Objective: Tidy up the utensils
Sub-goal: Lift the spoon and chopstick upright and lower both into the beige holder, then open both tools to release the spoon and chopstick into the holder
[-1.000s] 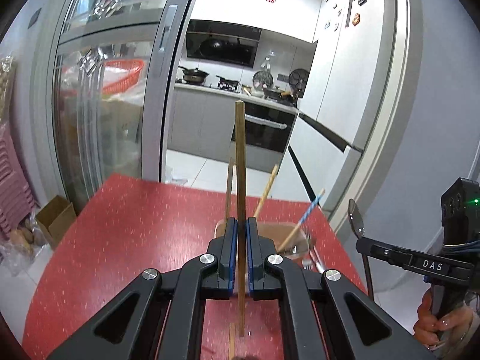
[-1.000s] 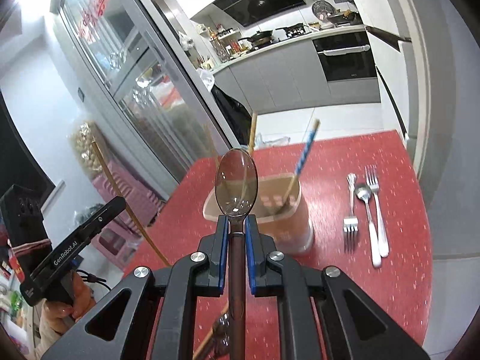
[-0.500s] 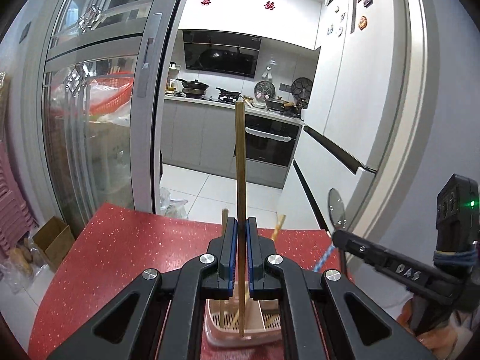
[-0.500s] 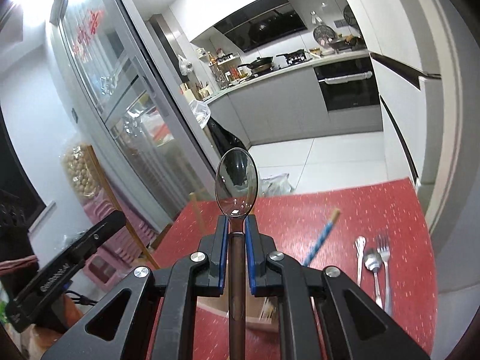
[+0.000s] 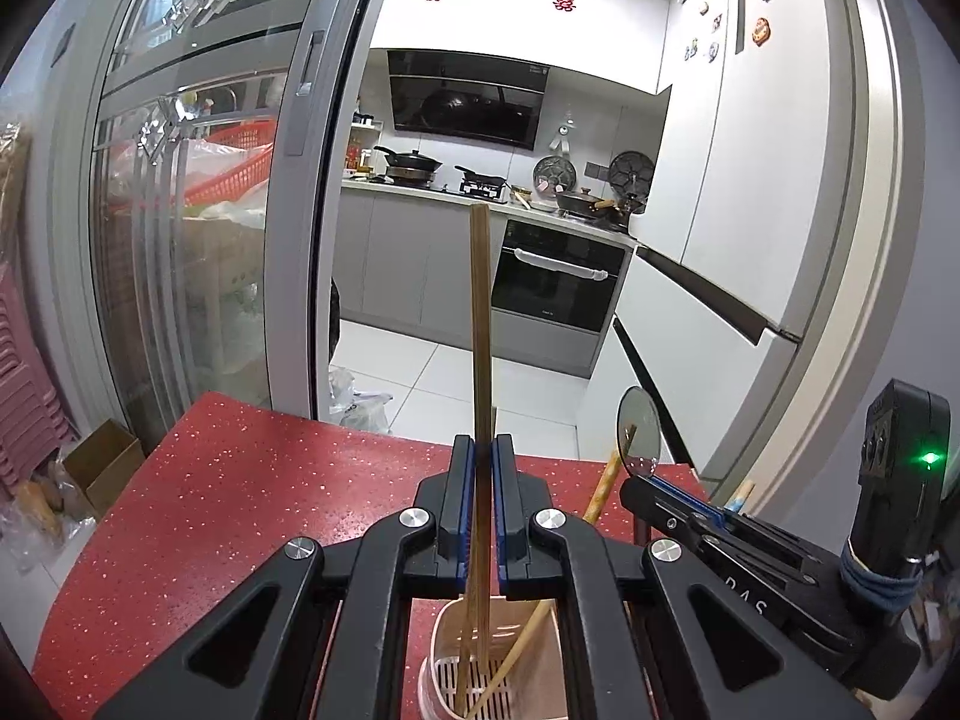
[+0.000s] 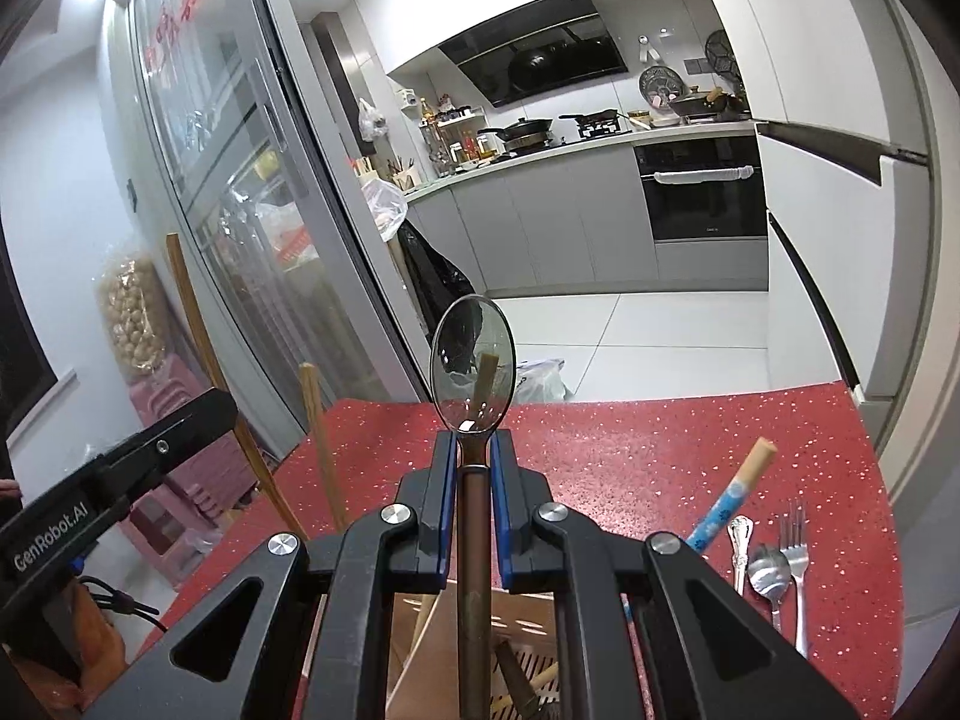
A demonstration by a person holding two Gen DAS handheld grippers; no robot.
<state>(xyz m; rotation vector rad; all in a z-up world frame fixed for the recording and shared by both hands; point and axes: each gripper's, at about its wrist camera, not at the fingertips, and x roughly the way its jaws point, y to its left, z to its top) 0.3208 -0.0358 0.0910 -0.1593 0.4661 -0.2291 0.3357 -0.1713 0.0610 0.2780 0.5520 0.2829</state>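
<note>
My left gripper [image 5: 478, 456] is shut on a pair of wooden chopsticks [image 5: 480, 324] held upright; their lower ends reach down into a pink utensil holder [image 5: 480, 660] right below the jaws. My right gripper [image 6: 469, 450] is shut on a metal spoon [image 6: 471, 363], bowl up, its handle running down over the same holder [image 6: 516, 666]. In the left wrist view the right gripper [image 5: 648, 483] and its spoon [image 5: 639, 431] appear at the right. Other chopsticks lean in the holder, among them a blue patterned one [image 6: 729, 495].
The holder stands on a red speckled table [image 5: 240, 498]. Two forks [image 6: 795, 564] and a spoon [image 6: 768, 579] lie on the table at the right. A glass sliding door [image 5: 198, 228] is at the left, and a kitchen lies beyond the table's far edge.
Both grippers have moved forward and a little down over the holder, which now sits directly beneath their jaws. The chopsticks' lower ends and the spoon's handle now hang into it.
</note>
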